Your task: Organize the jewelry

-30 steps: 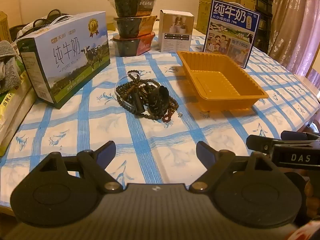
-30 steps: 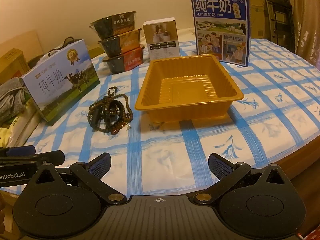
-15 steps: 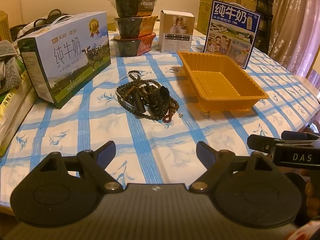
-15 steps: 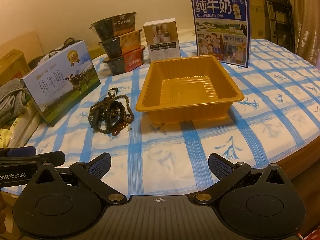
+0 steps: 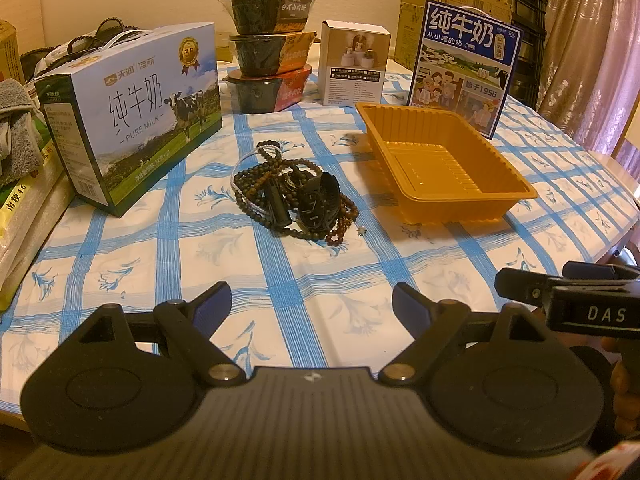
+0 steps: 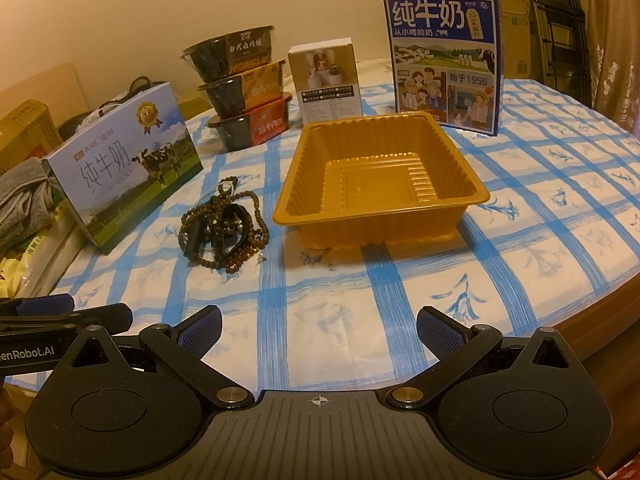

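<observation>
On the table sit two milk cartons, three stacked bowls, one white box and one orange tray. One tangled heap of bead strings lies there; its strands cannot be counted. Two grippers show.

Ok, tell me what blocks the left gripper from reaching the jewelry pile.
Nothing visible: only bare tablecloth lies between the open left gripper and the jewelry pile; the milk box stands off to its left.
</observation>
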